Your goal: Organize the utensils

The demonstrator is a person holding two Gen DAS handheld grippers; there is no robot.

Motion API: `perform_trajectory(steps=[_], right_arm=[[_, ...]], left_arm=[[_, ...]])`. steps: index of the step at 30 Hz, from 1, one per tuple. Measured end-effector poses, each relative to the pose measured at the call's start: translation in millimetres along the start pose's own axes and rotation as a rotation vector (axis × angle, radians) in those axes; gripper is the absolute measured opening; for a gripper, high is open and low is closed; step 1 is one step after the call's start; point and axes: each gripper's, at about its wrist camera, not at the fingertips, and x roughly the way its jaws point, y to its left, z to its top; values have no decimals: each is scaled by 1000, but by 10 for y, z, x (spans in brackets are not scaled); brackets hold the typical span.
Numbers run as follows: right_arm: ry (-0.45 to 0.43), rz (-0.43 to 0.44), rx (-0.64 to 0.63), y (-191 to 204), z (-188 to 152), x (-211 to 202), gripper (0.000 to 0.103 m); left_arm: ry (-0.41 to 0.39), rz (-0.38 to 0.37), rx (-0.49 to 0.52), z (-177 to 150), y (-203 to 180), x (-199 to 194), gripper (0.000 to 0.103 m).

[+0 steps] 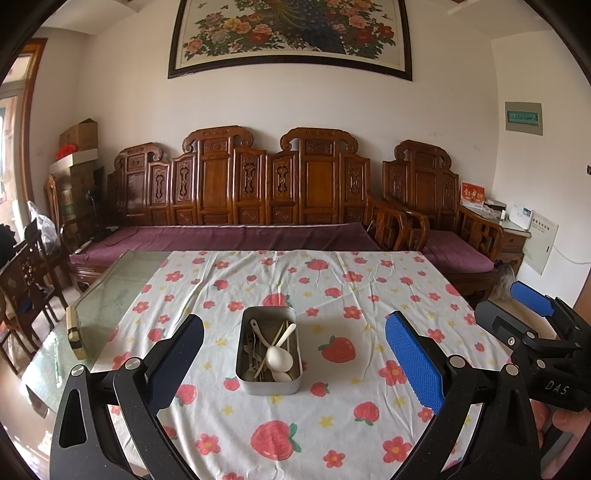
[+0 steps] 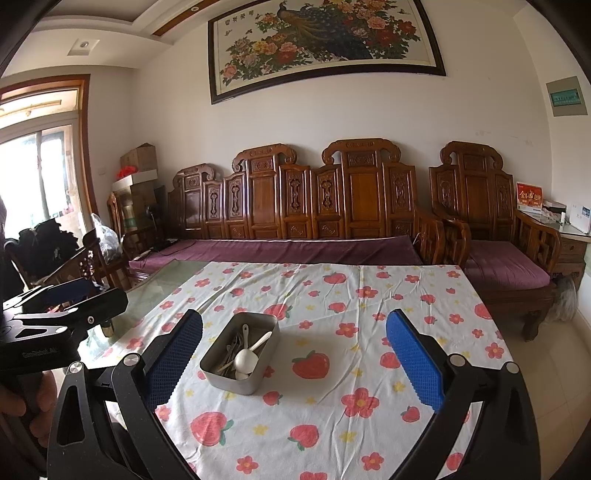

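Under my two grippers lies a white tablecloth (image 1: 332, 424) printed with strawberries and flowers, over a glass table (image 1: 110, 295). Behind the table stands a carved wooden sofa (image 1: 236, 184) with purple cushions, and above it hangs a peacock painting (image 1: 288, 33).

Ahead of my left gripper (image 1: 295, 365), between its fingers, sits the metal tin (image 1: 269, 349). Its long axis runs away from me. Inside, a white spoon (image 1: 279, 354) lies with the bowl toward me and the handle pointing away and right, over other utensils (image 1: 255, 347).

My left gripper is wide apart and holds nothing. My right gripper (image 2: 295, 365) is also spread wide and empty; the tin lies ahead, slightly left.
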Motion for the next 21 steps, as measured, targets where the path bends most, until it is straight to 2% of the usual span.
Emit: perform_trajectory(steps=[21], right_arm=[[-3, 2, 1, 19, 5, -11, 100]], left_arm=[[-3, 0, -4, -3, 6, -27, 95]])
